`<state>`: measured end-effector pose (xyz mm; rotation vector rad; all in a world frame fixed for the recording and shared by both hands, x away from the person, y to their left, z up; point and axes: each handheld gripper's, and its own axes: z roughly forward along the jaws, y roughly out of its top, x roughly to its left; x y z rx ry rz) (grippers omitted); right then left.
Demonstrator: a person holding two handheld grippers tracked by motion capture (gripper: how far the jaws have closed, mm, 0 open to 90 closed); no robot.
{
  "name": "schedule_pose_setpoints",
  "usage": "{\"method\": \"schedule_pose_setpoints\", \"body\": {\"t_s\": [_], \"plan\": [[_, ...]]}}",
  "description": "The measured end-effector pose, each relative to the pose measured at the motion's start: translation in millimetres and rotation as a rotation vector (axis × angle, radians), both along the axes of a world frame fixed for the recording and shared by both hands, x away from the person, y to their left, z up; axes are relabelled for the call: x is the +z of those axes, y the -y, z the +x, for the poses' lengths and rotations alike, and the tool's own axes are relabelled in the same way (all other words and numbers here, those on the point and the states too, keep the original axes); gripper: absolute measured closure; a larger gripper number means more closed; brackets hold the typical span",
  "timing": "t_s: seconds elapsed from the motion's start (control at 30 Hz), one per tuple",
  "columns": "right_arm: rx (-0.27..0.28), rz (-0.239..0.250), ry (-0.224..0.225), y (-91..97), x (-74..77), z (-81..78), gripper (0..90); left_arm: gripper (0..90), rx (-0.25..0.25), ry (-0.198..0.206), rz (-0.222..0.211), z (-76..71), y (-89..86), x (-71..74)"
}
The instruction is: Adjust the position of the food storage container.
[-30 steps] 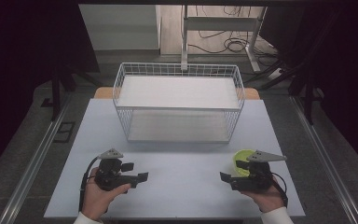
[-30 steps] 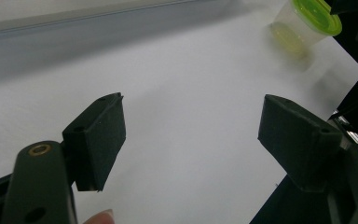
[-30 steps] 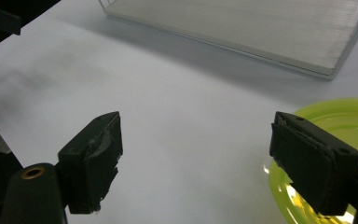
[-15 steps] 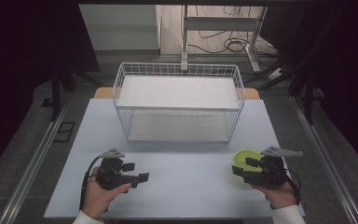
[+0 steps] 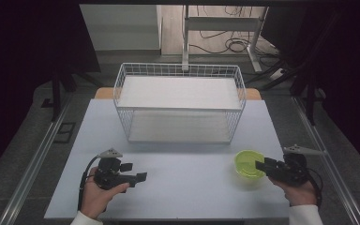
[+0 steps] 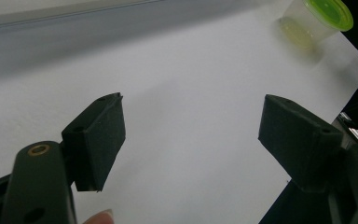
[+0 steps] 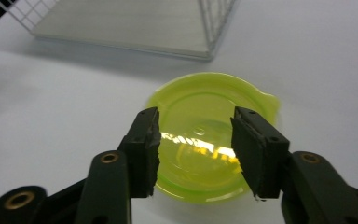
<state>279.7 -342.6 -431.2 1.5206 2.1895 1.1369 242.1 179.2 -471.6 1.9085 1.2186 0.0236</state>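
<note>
While your left hand rests low at the near left of the tabletop (image 5: 178,197), the largest thing before you is the white wire basket (image 5: 180,104), standing at the far middle, well apart from both hands. Nothing lies between your grippers and the basket; the surface around them is bare.

The task's thing, a green-lidded cup (image 5: 249,163), stands on the near right of the tabletop, just beside your right gripper (image 5: 265,165). In the right gripper view the cup (image 7: 209,135) sits under and beyond the fingers (image 7: 147,144), which stand at a narrow gap and have just been closing; whether the pads touch the lid you cannot tell from these views, and nothing is clamped between them.

Your left gripper (image 5: 135,172) has its fingers (image 6: 100,135) wide, with bare tabletop between them.

Against the earlier frame, your right hand has shifted rightward and now sits to the right of the cup rather than over it. Your left hand is unchanged.
</note>
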Motion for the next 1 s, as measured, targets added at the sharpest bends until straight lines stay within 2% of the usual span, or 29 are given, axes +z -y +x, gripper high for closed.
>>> {"method": "schedule_pose_setpoints", "body": {"t_s": [0.1, 0.23, 0.3, 0.37, 0.4, 0.43, 0.7, 0.83, 1.0], "plan": [[-0.055, -0.014, -0.017, 13.5, -1.7, 1.2, 60.8, 22.6, -0.001, -0.003, 0.0, 0.5, 1.0, -0.9], [-0.083, -0.039, -0.03, 21.3, -2.6, 1.6, 67.2, 22.7, -0.006, -0.006, 0.0, 0.9, 1.6, -1.9], [-0.099, -0.049, -0.044, 27.4, -4.1, 2.2, 73.2, 22.6, -0.005, -0.006, 0.002, 1.4, 1.0, -2.2], [-0.114, -0.06, -0.053, 34.0, -7.2, 3.0, 84.5, 22.7, -0.003, -0.006, 0.003, 1.7, -0.2, -2.4], [-0.114, -0.06, -0.053, 34.0, -7.2, 3.0, 84.5, 22.7, -0.003, -0.006, 0.003, 1.7, -0.2, -2.4], [-0.126, -0.066, -0.056, 37.3, -9.2, 3.5, 88.7, 22.7, -0.002, -0.006, 0.003, 2.1, -0.5, -2.8], [-0.135, -0.11, -0.101, 44.7, -19.9, 8.2, 89.0, 22.7, -0.007, -0.01, 0.007, 2.8, 1.1, -4.4], [-0.122, -0.139, -0.134, 40.6, -28.2, 12.6, 89.0, 22.7, -0.011, -0.015, 0.01, 3.0, 2.1, -5.6], [-0.104, -0.153, -0.151, 35.0, -31.3, 14.5, 89.1, 22.7, -0.01, -0.017, 0.013, 3.3, 2.2, -6.7]]}}
